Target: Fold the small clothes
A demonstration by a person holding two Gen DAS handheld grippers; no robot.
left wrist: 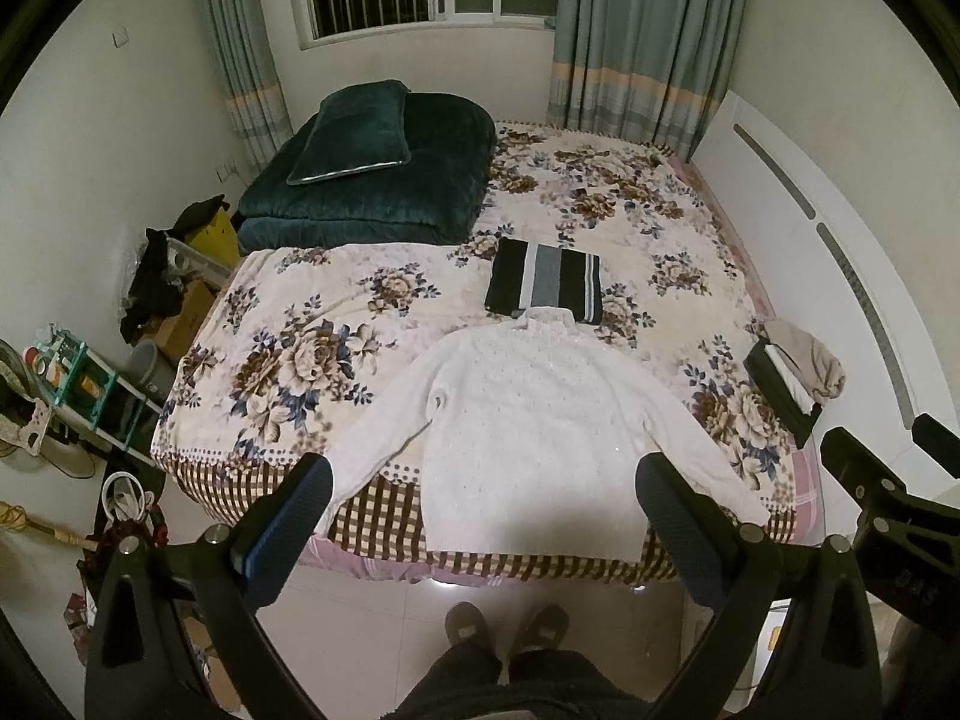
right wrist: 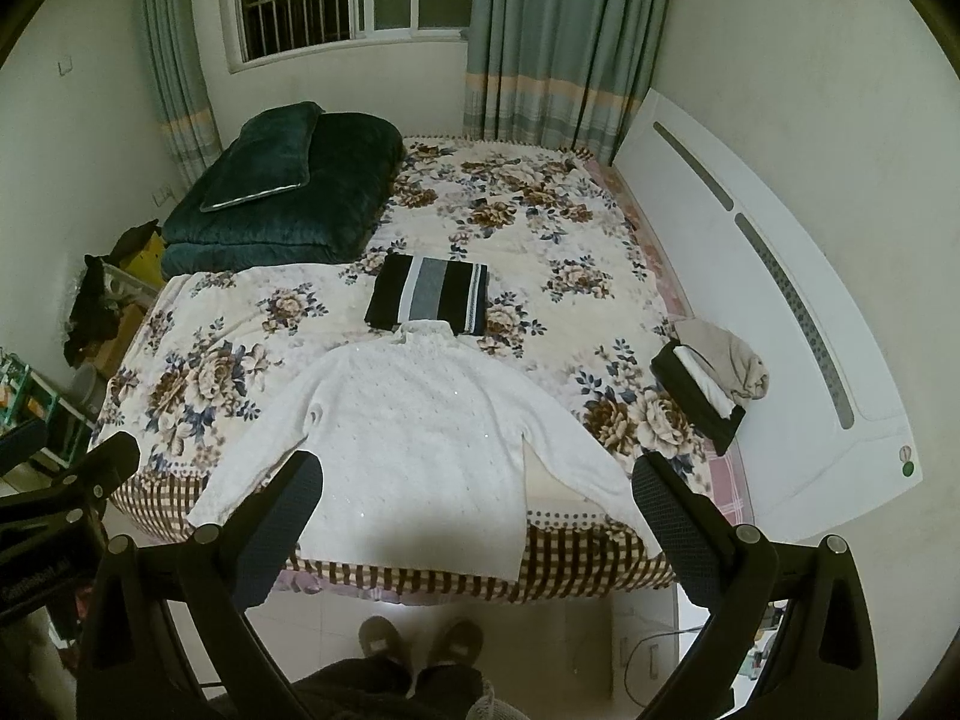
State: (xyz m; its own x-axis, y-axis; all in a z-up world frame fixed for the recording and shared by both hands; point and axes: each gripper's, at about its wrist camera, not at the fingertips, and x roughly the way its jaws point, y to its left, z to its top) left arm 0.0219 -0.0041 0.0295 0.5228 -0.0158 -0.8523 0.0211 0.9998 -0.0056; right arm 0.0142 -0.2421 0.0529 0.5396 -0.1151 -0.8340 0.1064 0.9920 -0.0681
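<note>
Pale floor tiles (left wrist: pixel 360 618) fill the bottom of both wrist views, with the person's slippered feet (left wrist: pixel 510 624) at the foot of the bed (left wrist: pixel 384 504), and I have both claws held above that edge. My left claw (left wrist: pixel 483 510) is spread wide and holds nothing; my right claw (right wrist: pixel 477 507) is equally wide and empty. Just beyond them the white knitted sweater (left wrist: pixel 528 420) lies flat on the floral bedspread (left wrist: pixel 288 336), hem hanging over the bed's edge toward me, both sleeves angled out and down, collar pointing away. I judge this one not yet started: no fold in it. Touching its collar, further up the bed, sits a striped black-and-grey garment (left wrist: pixel 543 288) already folded into a neat rectangle, so that looks finished. To the right lies a small dark and beige pile (left wrist: pixel 792 378). Farthest off, a dark green quilt (left wrist: pixel 372 180) with a pillow on it.
</note>
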